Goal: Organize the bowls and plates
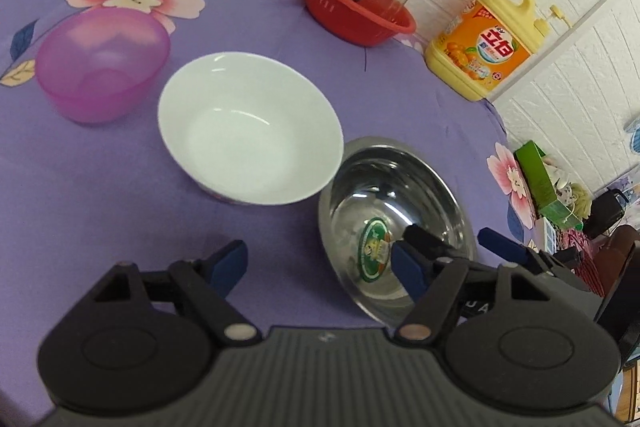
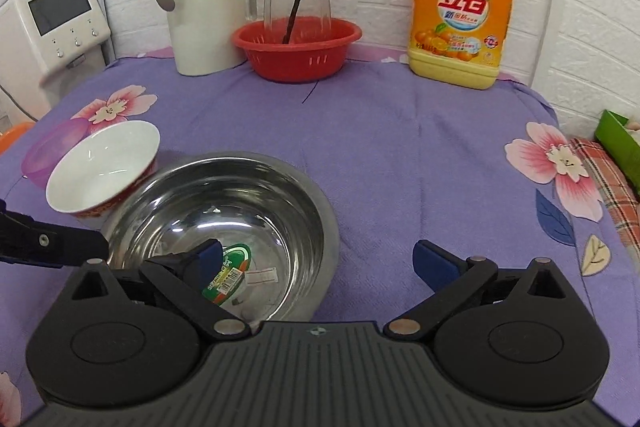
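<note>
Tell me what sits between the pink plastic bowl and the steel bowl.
The white bowl sits between the pink plastic bowl and the steel bowl, clearest in the left wrist view. Its rim looks very close to the steel bowl's; contact cannot be told.

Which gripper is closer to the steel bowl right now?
Right. The right gripper, open, straddles the steel bowl's near rim, one finger inside. The left gripper, also open, sits beside the bowl on the white bowl's side.
</note>
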### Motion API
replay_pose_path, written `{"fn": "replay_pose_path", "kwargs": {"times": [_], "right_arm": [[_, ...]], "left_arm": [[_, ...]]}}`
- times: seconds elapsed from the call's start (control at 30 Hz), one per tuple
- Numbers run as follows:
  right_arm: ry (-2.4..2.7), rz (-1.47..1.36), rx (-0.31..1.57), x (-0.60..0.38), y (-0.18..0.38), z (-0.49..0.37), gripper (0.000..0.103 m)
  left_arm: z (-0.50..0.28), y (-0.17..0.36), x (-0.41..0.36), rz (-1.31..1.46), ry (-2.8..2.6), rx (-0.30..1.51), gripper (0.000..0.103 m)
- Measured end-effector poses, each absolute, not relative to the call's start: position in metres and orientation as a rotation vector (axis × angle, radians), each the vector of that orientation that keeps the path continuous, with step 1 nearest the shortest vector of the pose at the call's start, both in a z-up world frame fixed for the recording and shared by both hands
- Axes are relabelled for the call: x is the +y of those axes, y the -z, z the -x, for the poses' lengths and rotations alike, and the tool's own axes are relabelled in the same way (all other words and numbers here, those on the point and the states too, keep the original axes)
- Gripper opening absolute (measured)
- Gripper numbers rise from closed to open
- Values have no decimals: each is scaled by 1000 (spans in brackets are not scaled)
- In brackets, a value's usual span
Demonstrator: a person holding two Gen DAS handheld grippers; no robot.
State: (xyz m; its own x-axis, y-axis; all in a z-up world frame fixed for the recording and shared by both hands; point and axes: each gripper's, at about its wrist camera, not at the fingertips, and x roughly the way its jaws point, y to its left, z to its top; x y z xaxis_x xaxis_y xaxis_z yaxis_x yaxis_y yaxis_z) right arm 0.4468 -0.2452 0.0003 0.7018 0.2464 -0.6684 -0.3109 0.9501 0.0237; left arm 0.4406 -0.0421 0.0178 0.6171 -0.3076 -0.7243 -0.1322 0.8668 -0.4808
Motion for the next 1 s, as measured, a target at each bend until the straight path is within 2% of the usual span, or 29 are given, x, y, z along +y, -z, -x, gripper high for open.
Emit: {"fn": "replay_pose_path", "kwargs": {"times": [0.07,0.1,0.23,0.3,0.63,0.73,0.77,0.87,0.9,0.93,1.0], "right_arm": [[-326,87,725,-244,3,-447,103],[-329,99,737,-242,4,-450,103],[-331,121,753,-241,10,-453,103],[-334,109,775,-242,16,-457,103],[-330,115,758,-242,19,-455,103],[-331,126,758,-240,18,-455,103],[-340,125,748,-241,19,-454,103],[-378,118,715,-241,16,-451,103],[-383,113,702,-241,14,-450,76],[-382,116,702,-241,13,-449,62],[-390,120,700,-241,13,-448,58]], "left_arm": [[-445,-17,-49,524,82,902,73],[-448,-16,-52,518,86,900,66],[-451,-8,-59,514,56,912,60],[-451,-4,-61,532,48,917,54],[-448,-6,-68,555,52,900,53],[-451,-2,-70,571,46,911,49],[-451,-2,-71,565,44,906,47],[-456,-2,-72,533,54,920,21],[-457,-2,-72,519,55,923,15],[-457,-1,-73,508,54,928,4],[-455,-1,-73,499,67,931,4]]}}
